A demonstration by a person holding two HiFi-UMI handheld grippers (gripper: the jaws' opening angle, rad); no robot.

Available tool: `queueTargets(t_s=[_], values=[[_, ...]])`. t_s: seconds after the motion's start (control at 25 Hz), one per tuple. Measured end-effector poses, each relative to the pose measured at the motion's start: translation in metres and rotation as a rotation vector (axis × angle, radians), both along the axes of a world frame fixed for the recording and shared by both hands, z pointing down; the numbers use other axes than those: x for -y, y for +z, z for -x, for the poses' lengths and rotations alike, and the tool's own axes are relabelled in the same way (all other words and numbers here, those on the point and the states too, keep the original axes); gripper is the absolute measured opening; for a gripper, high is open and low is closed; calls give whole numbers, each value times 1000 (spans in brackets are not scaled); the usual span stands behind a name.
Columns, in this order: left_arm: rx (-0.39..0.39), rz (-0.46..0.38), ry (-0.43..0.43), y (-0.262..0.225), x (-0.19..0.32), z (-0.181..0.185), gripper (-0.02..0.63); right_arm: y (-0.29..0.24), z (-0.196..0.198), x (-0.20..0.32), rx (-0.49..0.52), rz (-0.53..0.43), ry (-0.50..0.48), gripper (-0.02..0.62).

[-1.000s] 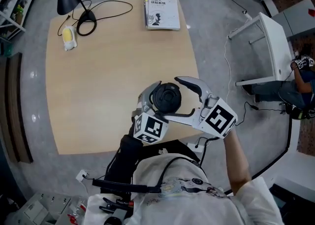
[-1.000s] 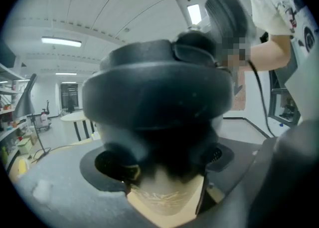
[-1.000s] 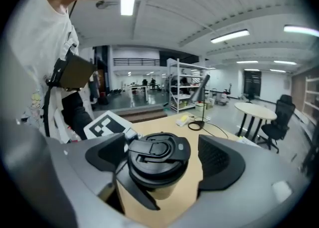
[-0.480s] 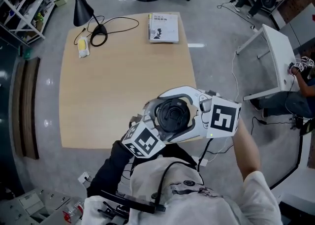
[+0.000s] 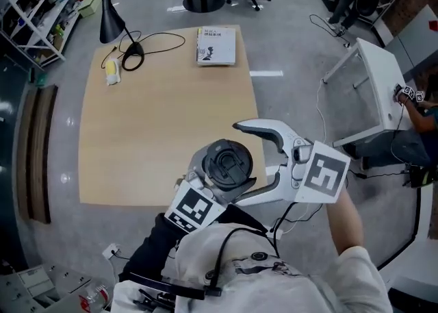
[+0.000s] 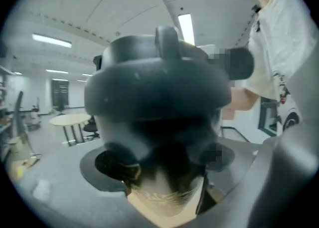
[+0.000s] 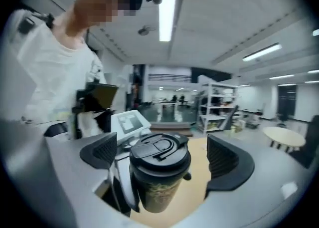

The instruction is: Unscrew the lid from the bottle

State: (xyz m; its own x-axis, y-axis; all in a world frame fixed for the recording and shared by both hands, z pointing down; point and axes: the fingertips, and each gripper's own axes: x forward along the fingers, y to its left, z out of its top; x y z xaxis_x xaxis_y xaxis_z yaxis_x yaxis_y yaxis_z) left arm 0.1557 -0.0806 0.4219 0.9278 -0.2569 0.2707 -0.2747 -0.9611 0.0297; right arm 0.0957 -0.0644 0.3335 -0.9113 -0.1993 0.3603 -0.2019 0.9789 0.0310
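Note:
A dark bottle (image 7: 158, 188) with a black lid (image 5: 226, 164) is held up in front of the person's chest, above the table's near edge. My left gripper (image 5: 213, 176) is shut on the bottle's body from below the lid; its jaws are mostly hidden under it. The bottle (image 6: 159, 97) fills the left gripper view. My right gripper (image 7: 164, 154) straddles the lid with its jaws wide, and a gap shows on each side of the lid. Its jaws have just been opening. One of its fingers (image 5: 263, 128) arches over the far side of the lid.
The wooden table (image 5: 157, 120) carries a book (image 5: 216, 46), a black desk lamp (image 5: 113, 14) with its cable, and a small yellow object (image 5: 112, 72) at its far end. A white table (image 5: 373, 92) stands to the right, with a person (image 5: 417, 106) beyond it.
The right gripper's jaws have spread wider apart around the lid. The bottle and both grippers have come up closer to the head camera.

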Motion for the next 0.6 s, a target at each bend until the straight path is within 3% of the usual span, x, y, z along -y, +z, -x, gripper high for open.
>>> queueTargets(t_s=[0.08,0.12,0.2,0.28,0.4,0.48,0.56,0.6], values=[[43,-40,-117,-4,18,12,428,-1,10,13,64,-45,165,560],[59,-59,-135,-9,22,16,428,-2,20,15,86,-74,170,555],[67,-83,-100,-18,18,19,428,-9,38,14,106,-139,63,508],[58,-88,14,-24,2,22,428,-14,46,1,79,-167,-102,470],[21,-90,319,-34,-41,25,428,-17,48,-36,53,-150,-432,469],[-25,-62,505,-43,-70,28,428,-23,50,-60,69,-88,-641,469],[-65,-23,593,-50,-87,34,428,-28,56,-73,79,-15,-757,471],[-84,-1,596,-52,-87,37,428,-29,60,-71,77,21,-748,471]])
